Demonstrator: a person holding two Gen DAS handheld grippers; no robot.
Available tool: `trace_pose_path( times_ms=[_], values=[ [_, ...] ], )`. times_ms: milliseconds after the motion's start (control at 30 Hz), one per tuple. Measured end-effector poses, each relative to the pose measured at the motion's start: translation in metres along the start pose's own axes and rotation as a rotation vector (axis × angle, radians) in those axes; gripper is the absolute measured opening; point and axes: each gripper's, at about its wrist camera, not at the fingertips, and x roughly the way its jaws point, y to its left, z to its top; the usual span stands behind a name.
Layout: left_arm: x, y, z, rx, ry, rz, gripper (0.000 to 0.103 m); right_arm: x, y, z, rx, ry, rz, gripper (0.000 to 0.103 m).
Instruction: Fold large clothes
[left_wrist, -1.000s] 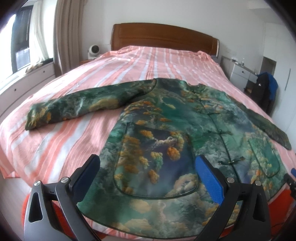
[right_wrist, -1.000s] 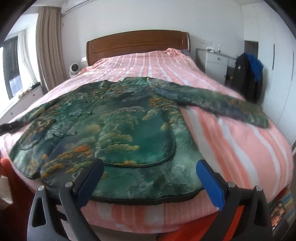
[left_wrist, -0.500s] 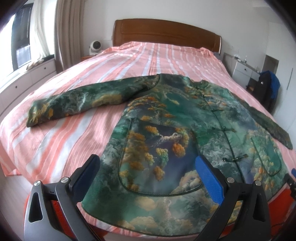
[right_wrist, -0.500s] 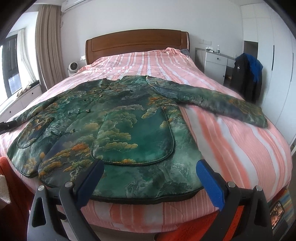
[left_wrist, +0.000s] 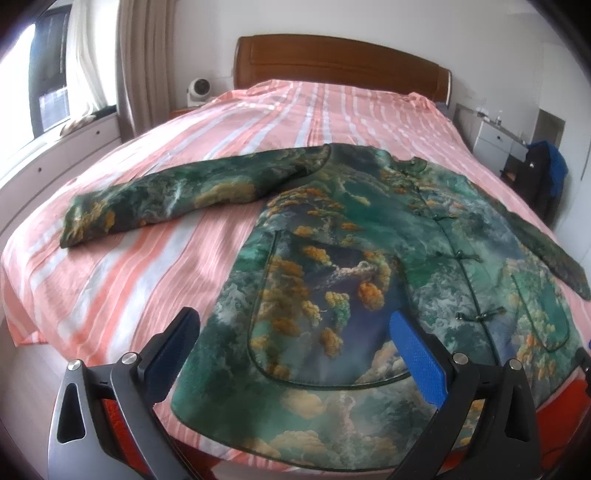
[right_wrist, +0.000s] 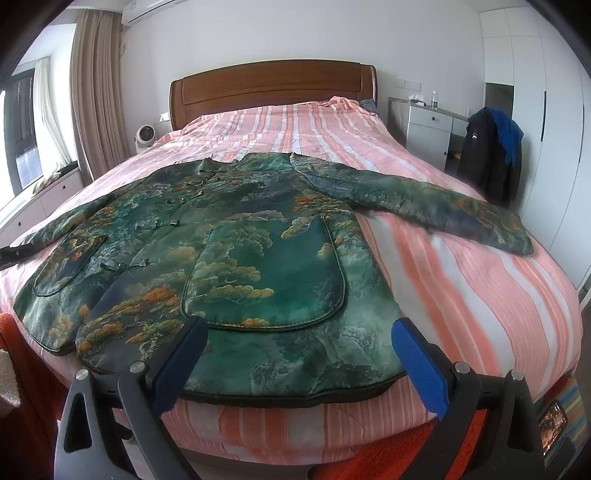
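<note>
A large green jacket (left_wrist: 354, 258) with gold and white cloud print lies flat, front up, on the pink striped bed (left_wrist: 129, 280). It also shows in the right wrist view (right_wrist: 236, 243). Both sleeves are spread out: one to the left (left_wrist: 177, 192), one to the right (right_wrist: 424, 199). My left gripper (left_wrist: 295, 354) is open and empty, above the hem at the jacket's left side. My right gripper (right_wrist: 299, 354) is open and empty, above the hem at the jacket's right side.
A wooden headboard (right_wrist: 273, 85) stands at the far end. A grey nightstand (right_wrist: 428, 129) and a chair with a dark coat (right_wrist: 487, 155) are on the right. A small white fan (right_wrist: 144, 136) and a window bench (left_wrist: 55, 147) are on the left. Something red (right_wrist: 388, 446) lies below the bed's foot.
Both grippers have risen and drawn back slightly, so the jacket sits lower and farther in view. Their jaws stay open. The jacket has not moved.
</note>
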Motion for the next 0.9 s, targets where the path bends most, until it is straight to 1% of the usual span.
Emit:
trace_pose_path(
  times_ms=[233,600,900],
  values=[
    [-0.0009,0.0031,0.0006,-0.012,-0.003,0.007,0.102,0.0008,0.0005,-0.0001,0.0,0.003,0.0,0.099],
    [-0.0018,-0.001,0.0012,0.011,-0.009,0.007,0.102,0.0015,0.0007,-0.0002,0.0,-0.003,0.008,0.099],
    [-0.0009,-0.0006,0.0,0.012,-0.009,0.009,0.102,0.0029,0.0001,-0.0006,0.003,0.003,0.007,0.099]
  ],
)
